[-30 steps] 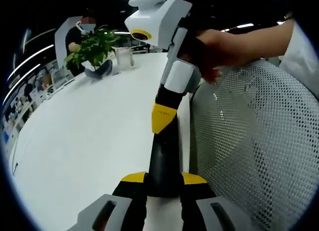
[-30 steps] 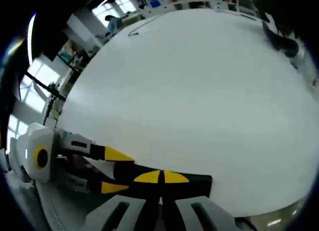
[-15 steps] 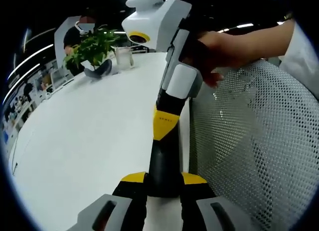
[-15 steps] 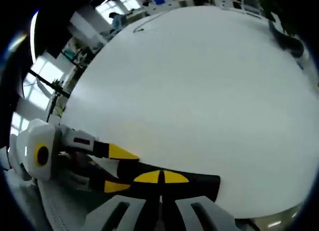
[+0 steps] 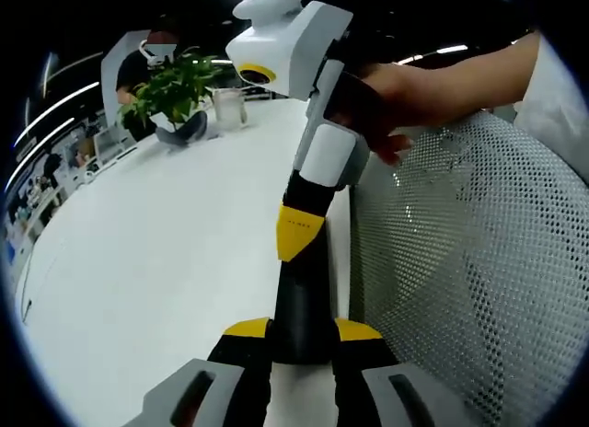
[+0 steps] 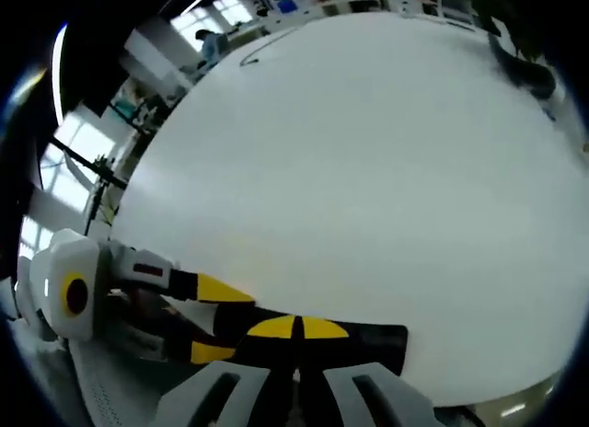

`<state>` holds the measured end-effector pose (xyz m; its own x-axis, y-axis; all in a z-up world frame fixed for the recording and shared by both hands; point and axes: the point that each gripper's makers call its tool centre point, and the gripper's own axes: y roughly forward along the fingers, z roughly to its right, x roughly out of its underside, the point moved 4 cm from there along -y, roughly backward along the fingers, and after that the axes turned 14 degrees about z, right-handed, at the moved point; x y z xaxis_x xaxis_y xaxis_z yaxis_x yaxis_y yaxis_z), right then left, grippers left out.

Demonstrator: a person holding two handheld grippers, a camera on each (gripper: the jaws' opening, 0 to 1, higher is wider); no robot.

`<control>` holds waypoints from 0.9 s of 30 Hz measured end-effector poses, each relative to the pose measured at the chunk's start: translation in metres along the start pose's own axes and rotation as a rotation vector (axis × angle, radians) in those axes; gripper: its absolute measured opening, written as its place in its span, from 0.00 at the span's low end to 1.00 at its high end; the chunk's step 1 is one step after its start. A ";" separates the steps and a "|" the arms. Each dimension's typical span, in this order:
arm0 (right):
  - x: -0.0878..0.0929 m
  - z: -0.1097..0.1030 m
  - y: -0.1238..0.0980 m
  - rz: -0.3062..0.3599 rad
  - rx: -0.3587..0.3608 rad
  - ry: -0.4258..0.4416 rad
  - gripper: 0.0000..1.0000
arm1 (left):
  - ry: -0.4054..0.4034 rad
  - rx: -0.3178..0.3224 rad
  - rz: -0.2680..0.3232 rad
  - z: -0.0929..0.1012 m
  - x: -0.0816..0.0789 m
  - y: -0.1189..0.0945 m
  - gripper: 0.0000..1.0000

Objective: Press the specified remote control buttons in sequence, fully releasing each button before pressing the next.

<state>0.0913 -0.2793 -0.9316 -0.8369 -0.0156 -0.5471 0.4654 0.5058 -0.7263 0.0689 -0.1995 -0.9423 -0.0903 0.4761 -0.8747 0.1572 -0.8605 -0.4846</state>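
A black remote control (image 5: 302,294) stands on end between the yellow-tipped jaws of my left gripper (image 5: 304,331), which is shut on its lower end. My right gripper (image 5: 299,232) comes down from above, held by a hand (image 5: 405,86), with its yellow tip resting on the remote's face. In the right gripper view the right gripper (image 6: 296,328) has its jaws shut together, tips on the remote control (image 6: 377,340). The left gripper (image 6: 207,321) enters from the left and clamps the remote's other end.
A white table (image 5: 156,252) spreads to the left, with a potted plant (image 5: 175,86) and a glass (image 5: 228,105) at its far end and a person behind. A white mesh chair back (image 5: 469,261) stands close on the right. A cable (image 6: 267,42) lies far across the table.
The right gripper's yellow tip has shifted slightly down the remote toward my left jaws. The left gripper keeps its hold on the remote.
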 end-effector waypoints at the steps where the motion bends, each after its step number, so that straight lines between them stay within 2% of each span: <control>1: 0.000 0.000 0.001 0.004 0.001 -0.005 0.00 | 0.000 0.000 0.000 0.000 0.000 0.000 0.24; 4: -0.001 -0.002 0.003 0.004 0.003 -0.043 0.00 | -0.004 -0.002 0.004 -0.001 0.000 -0.001 0.24; 7: -0.002 -0.001 0.000 -0.011 0.013 -0.044 0.00 | -0.006 -0.007 0.010 -0.001 0.000 0.000 0.24; 9: -0.002 0.001 -0.003 -0.028 0.017 -0.007 0.00 | -0.006 -0.006 0.010 -0.001 0.000 0.000 0.24; 14: -0.007 0.005 -0.012 0.015 0.040 0.054 0.00 | -0.005 -0.005 0.008 0.000 0.000 0.000 0.24; 17: -0.001 0.006 -0.015 -0.029 0.047 0.114 0.00 | -0.005 -0.005 0.007 0.000 0.000 0.000 0.24; 20: -0.001 0.000 -0.013 -0.027 0.005 0.127 0.00 | -0.005 -0.004 0.007 0.000 0.001 0.000 0.24; 27: 0.006 -0.003 -0.009 -0.083 0.006 0.102 0.00 | -0.005 -0.005 0.008 0.000 0.000 -0.001 0.24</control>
<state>0.0810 -0.2816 -0.9269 -0.8975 0.0309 -0.4398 0.3947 0.5010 -0.7702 0.0688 -0.1991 -0.9420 -0.0942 0.4684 -0.8785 0.1627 -0.8633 -0.4777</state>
